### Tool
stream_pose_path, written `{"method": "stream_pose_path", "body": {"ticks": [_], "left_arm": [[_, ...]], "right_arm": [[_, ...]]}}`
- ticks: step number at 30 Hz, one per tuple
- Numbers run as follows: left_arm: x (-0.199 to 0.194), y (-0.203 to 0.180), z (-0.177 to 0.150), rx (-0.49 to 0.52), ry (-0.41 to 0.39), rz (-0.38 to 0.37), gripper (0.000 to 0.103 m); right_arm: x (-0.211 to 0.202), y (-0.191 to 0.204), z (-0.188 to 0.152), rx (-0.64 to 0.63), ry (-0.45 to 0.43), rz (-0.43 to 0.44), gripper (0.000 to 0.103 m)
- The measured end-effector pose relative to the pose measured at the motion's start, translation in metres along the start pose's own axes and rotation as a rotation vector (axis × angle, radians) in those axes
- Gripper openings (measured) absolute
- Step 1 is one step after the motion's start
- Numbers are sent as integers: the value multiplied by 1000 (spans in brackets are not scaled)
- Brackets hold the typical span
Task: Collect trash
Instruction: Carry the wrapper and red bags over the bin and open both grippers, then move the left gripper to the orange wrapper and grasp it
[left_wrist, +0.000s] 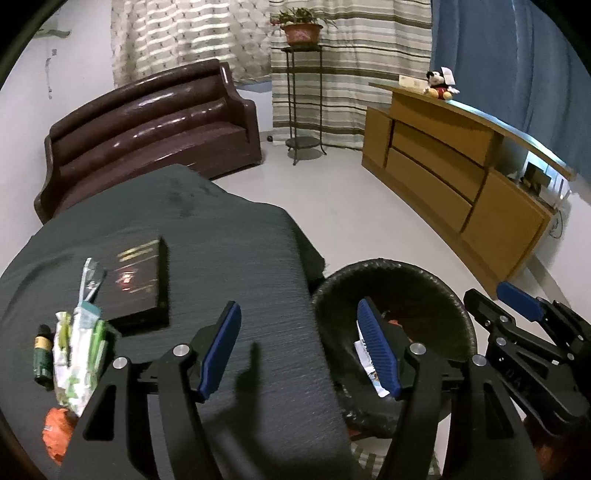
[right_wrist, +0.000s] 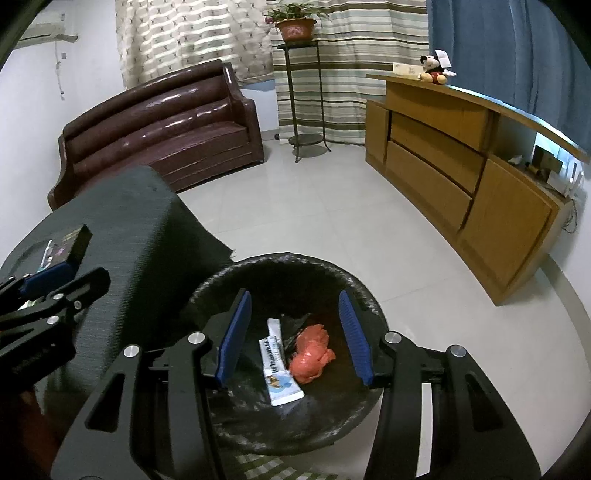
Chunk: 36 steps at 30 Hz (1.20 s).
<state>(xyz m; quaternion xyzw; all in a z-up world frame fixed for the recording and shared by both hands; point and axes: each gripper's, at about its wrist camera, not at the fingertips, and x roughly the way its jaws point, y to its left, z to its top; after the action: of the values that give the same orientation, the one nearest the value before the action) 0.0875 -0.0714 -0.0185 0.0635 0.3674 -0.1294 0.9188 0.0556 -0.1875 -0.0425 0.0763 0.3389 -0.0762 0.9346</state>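
holding our right tool (right_wrist: 295, 336) wide open and empty over the bin (right_wrist: 207, 291), where a tube (right_wrist: 279, 365) and red wrapper (right_wrist: 312, 354) already lie, we keep our left tool (left_wrist: 299, 347) open too, because more trash (left_wrist: 77, 354) waits on the surface (left_wrist: 229, 236).

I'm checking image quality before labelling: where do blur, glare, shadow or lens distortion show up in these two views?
Left wrist view: streaky motion blur on the dark tablecloth, a finger shadow on it, glare stripes on the brown sofa, the cabinet bowed by the fisheye. Right wrist view: sharper, the bin contents readable, dark vignette at the corners.
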Motion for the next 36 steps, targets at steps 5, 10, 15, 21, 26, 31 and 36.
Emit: {"method": "stream_pose_path", "body": {"ticks": [5,10,15,21,26,31,36], "left_arm": [[-18,19,-4,-21,-23,22,65],[-34,42,-10,-46,-39,63,66],[-47,69,-21,-77,-40,108,66],[-63,98,-37,-112,-36,153,66],[-74,123,-54,-138,-31,181,68],[-83,139,-69,-163,-27,193,69],[-83,149,-82,-164,-12,197,69]], "right_arm": [[-6,22,0,-22,3,24,48],[-14,47,-2,-57,6,61,48],[-24,78,-7,-93,10,106,48],[-35,106,-18,-122,27,143,48],[-44,122,-30,-146,44,153,49],[-52,132,-41,-161,50,148,49],[-56,139,-49,-175,53,143,49]]}}
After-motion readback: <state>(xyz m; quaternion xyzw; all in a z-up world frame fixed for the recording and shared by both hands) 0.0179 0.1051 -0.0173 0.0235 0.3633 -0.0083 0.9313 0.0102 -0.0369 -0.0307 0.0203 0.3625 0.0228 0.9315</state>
